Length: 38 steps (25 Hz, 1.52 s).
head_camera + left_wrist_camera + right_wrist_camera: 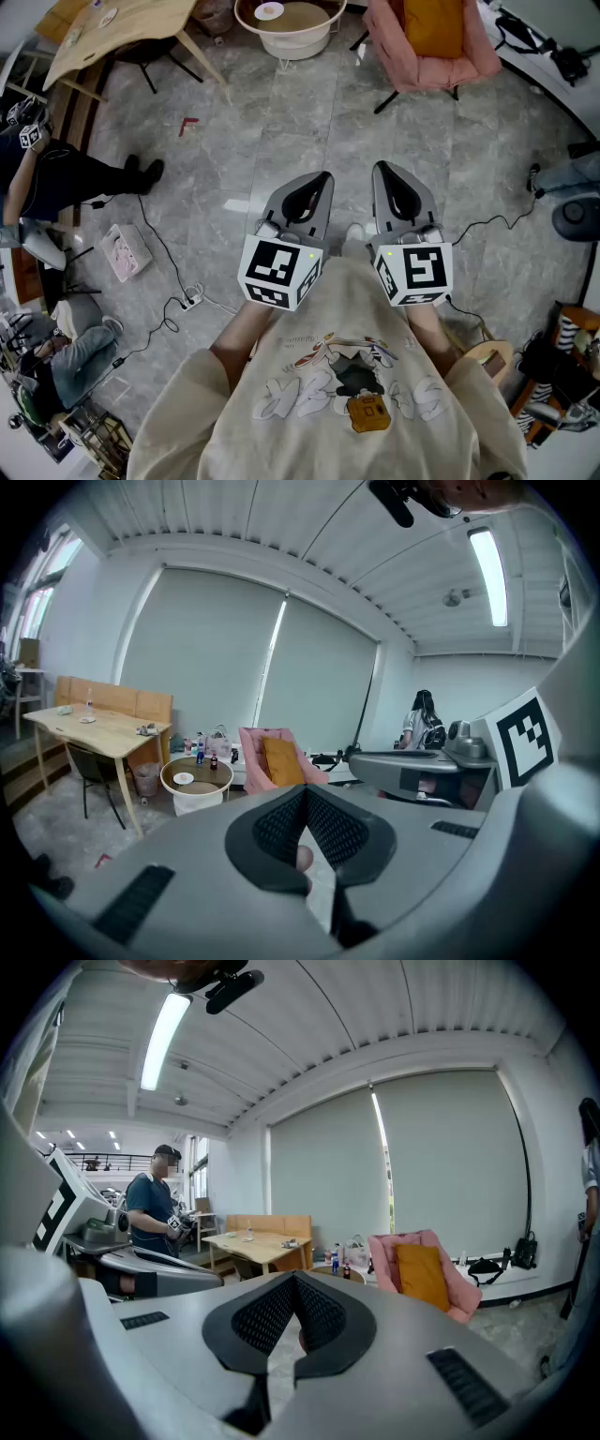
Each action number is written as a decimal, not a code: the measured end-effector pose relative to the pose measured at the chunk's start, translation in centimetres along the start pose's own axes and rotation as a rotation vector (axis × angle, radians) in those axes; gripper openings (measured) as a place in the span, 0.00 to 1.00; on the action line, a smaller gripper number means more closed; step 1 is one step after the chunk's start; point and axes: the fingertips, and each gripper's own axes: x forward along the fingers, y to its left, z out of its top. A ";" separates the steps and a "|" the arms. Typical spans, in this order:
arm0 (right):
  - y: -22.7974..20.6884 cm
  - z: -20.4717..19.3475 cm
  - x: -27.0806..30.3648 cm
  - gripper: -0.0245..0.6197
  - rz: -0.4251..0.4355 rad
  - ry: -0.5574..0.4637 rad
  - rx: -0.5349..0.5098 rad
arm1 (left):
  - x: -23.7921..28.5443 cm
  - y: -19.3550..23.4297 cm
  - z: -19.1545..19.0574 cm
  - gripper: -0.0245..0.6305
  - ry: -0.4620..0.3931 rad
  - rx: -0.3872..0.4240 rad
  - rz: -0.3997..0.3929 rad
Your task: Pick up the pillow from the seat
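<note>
The 2 tongs, left gripper (322,180) and right gripper (384,172), are held side by side well short of the pink chair (450,66). Both have their jaws pressed together on nothing and point toward it, probably readying the approach. The orange pillow (433,26) leans against that chair's back, on its seat.

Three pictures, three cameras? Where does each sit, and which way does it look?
Head view: on the person's head, looking steeply down at the left tool, right tool, sweatshirt and floor.
Left gripper view: on the left tool, looking along its shut jaws toward the chair; right tool alongside.
Right gripper view: on the right tool, facing the same way; left tool alongside.
Shared: all show the pillow on the chair.
</note>
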 end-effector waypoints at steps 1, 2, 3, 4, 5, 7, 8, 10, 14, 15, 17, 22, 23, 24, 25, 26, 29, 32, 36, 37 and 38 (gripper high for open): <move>-0.5 -0.1 0.0 0.07 -0.010 0.002 0.003 | 0.4 -0.1 0.2 0.04 -0.002 0.000 -0.003; -0.9 -0.1 0.0 0.07 -0.019 0.004 0.006 | 0.7 -0.2 0.3 0.04 -0.003 -0.002 -0.006; -1.2 -0.2 0.0 0.07 -0.023 0.006 0.007 | 0.9 -0.3 0.3 0.04 -0.002 -0.004 -0.008; -1.4 -0.4 -0.2 0.07 -0.024 0.008 0.008 | 1.0 -0.5 0.2 0.04 0.001 -0.007 -0.010; -1.5 -0.5 -0.3 0.07 -0.021 0.010 0.007 | 1.1 -0.6 0.0 0.04 0.004 -0.009 -0.011; -2.1 -0.7 -0.2 0.07 -0.014 0.013 0.007 | 1.9 -0.7 -0.1 0.04 0.010 -0.001 -0.009; -2.5 -0.9 -0.1 0.07 -0.014 0.017 0.011 | 2.5 -0.8 -0.1 0.04 0.013 0.004 -0.008; -3.3 -1.5 -0.3 0.07 -0.005 0.021 0.022 | 3.4 -1.4 -0.2 0.04 0.016 0.004 -0.007; -4.6 -1.4 -1.5 0.07 0.010 -0.005 0.059 | 3.9 -3.4 -0.2 0.04 0.030 0.003 -0.009; -5.0 -1.3 -1.8 0.07 0.008 -0.011 0.062 | 4.1 -3.8 -0.1 0.04 0.033 0.006 -0.009; -5.9 -1.2 -2.1 0.07 0.010 -0.029 0.070 | 4.3 -4.5 0.4 0.04 0.027 0.020 -0.002; -8.1 -2.1 -2.8 0.07 -0.008 -0.043 0.135 | 4.6 -5.2 0.4 0.04 0.033 0.035 0.033; -8.2 -2.1 -3.1 0.07 -0.003 -0.051 0.139 | 4.6 -5.5 0.2 0.04 0.041 0.029 0.037; -8.4 -1.9 -3.5 0.07 0.007 -0.062 0.135 | 4.5 -5.9 0.2 0.04 0.045 0.027 0.039; -8.6 -2.0 -3.9 0.07 0.014 -0.073 0.128 | 4.6 -6.4 0.1 0.04 0.046 0.031 0.039; -9.1 -2.2 -4.2 0.07 0.013 -0.081 0.122 | 4.7 -6.9 0.1 0.04 0.046 0.036 0.040; -11.0 -3.6 -5.0 0.07 -0.025 -0.069 0.129 | 5.5 -7.5 -0.1 0.04 0.052 0.025 0.054; -11.8 -4.2 -6.4 0.07 -0.059 -0.065 0.158 | 5.9 -8.0 -0.1 0.04 0.066 0.022 0.048; -13.2 -4.8 -6.3 0.07 -0.096 -0.058 0.177 | 7.8 -8.6 0.2 0.04 0.076 0.035 0.009; -13.6 -4.7 -6.3 0.07 -0.101 -0.059 0.177 | 8.3 -8.7 0.2 0.04 0.076 0.034 0.001; -14.1 -4.6 -6.3 0.07 -0.107 -0.060 0.179 | 8.8 -8.9 0.3 0.04 0.077 0.032 -0.006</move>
